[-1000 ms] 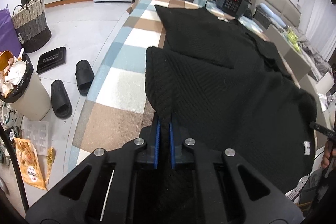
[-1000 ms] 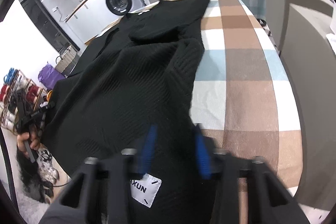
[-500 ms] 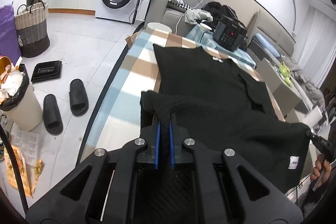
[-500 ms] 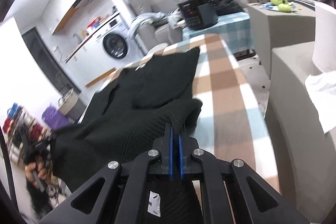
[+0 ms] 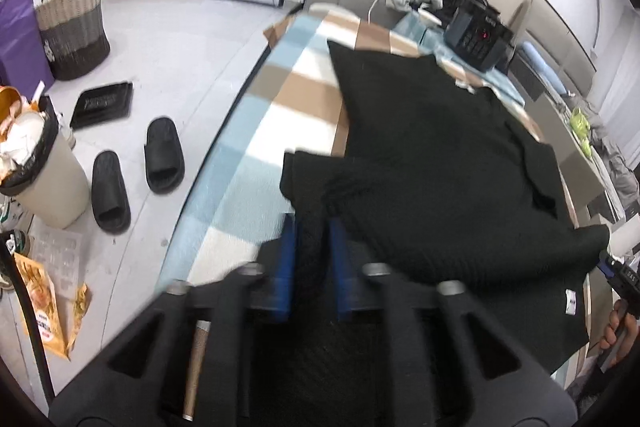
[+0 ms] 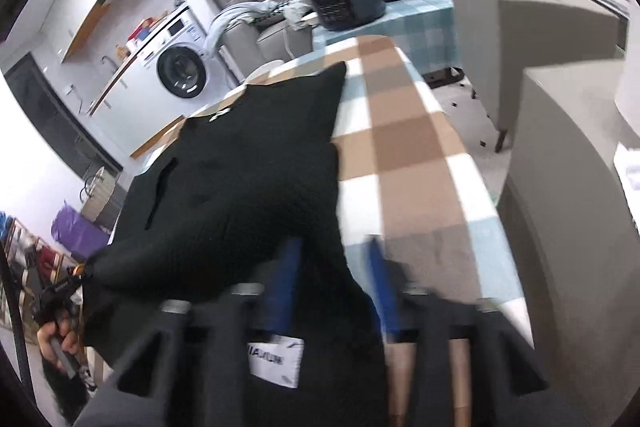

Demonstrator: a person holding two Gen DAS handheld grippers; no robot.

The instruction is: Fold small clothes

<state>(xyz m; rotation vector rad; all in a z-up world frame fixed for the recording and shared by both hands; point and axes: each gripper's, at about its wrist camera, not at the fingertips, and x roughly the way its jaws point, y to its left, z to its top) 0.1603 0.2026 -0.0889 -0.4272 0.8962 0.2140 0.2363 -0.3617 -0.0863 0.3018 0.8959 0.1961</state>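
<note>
black top (image 5: 440, 147) on checked table (image 5: 280, 115), l gripper (image 5: 312, 259) + r gripper (image 6: 334, 283) jaws just opening, cloth loose between

Little could be read. A white label (image 6: 275, 361) sewn on the black garment (image 6: 248, 187) carried dark capital letters, blurred and seen reversed, not legible. A second small white tag (image 5: 570, 301) near the garment's hem bore marks too small to read.

Black tool (image 5: 312, 259), blue pads (image 5: 286, 267)
</note>
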